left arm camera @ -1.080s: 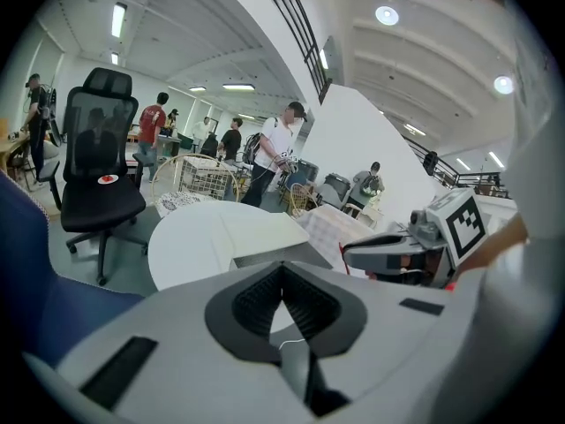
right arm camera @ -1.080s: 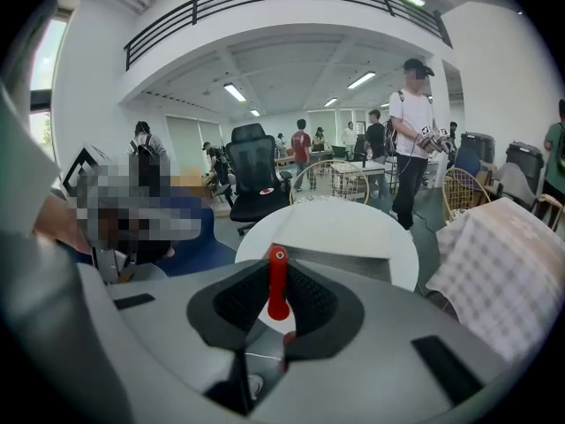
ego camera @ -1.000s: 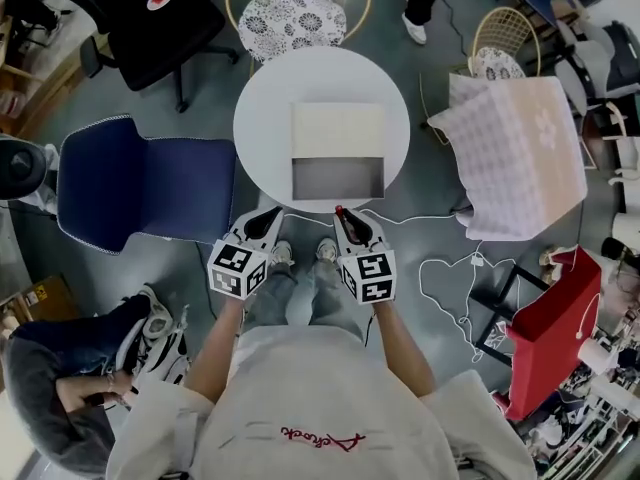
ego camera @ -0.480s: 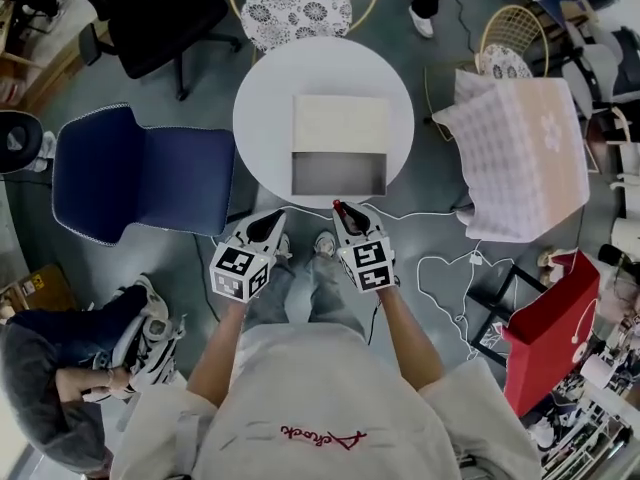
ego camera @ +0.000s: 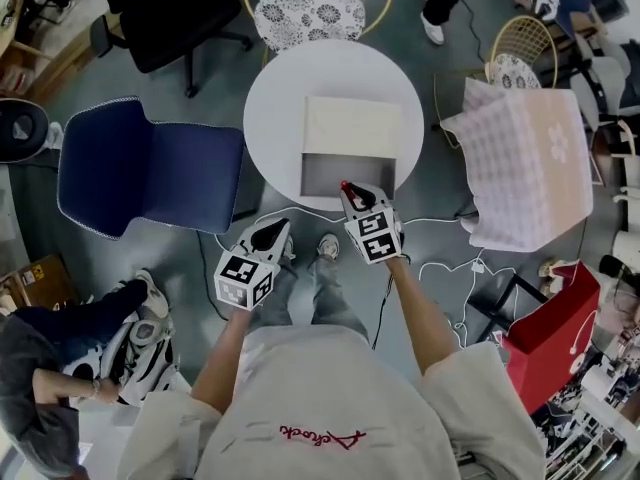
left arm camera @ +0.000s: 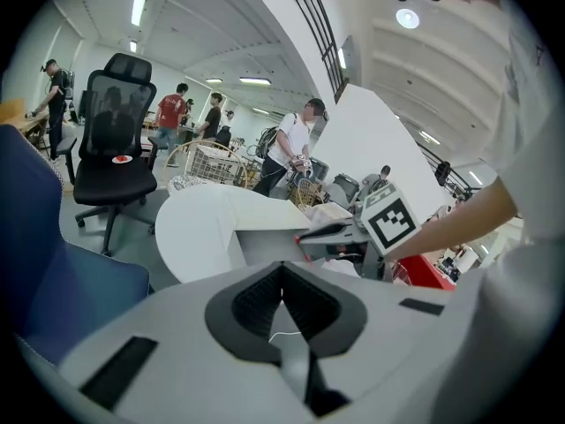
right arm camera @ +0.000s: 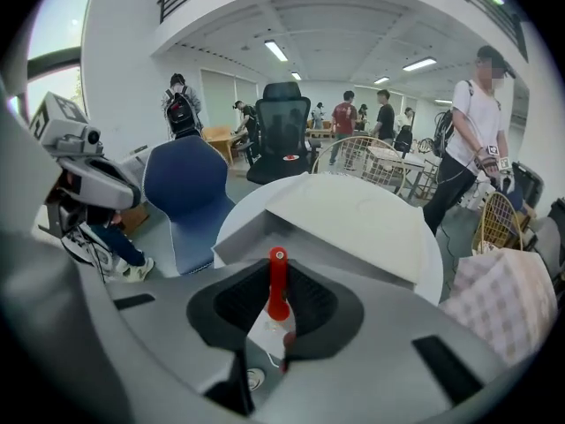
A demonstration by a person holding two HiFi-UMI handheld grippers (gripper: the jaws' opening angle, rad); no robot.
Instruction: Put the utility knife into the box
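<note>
An open grey box [ego camera: 348, 175], its cream lid [ego camera: 358, 126] folded back, sits on a round white table [ego camera: 275, 118]. My right gripper [ego camera: 352, 190] hovers at the box's near edge, shut on a red utility knife [ego camera: 345, 184]. In the right gripper view the knife [right arm camera: 278, 281] stands upright between the jaws of the right gripper [right arm camera: 278, 303], pointing at the box [right arm camera: 327, 228]. My left gripper [ego camera: 275, 230] hangs lower and left, off the table, over the floor. Its jaws meet at the tips with nothing between them, as the left gripper view shows the left gripper [left arm camera: 282, 294].
A blue chair [ego camera: 140, 168] stands left of the table, a black office chair [ego camera: 170, 8] and a patterned stool [ego camera: 310, 13] behind it. A pink checked bag [ego camera: 530, 158] sits to the right. White cables [ego camera: 440, 268] lie on the floor. A person's legs [ego camera: 140, 333] are at lower left.
My right gripper has carried the knife forward from below the table's edge to the box's near edge. The left gripper has stayed back and now trails lower.
</note>
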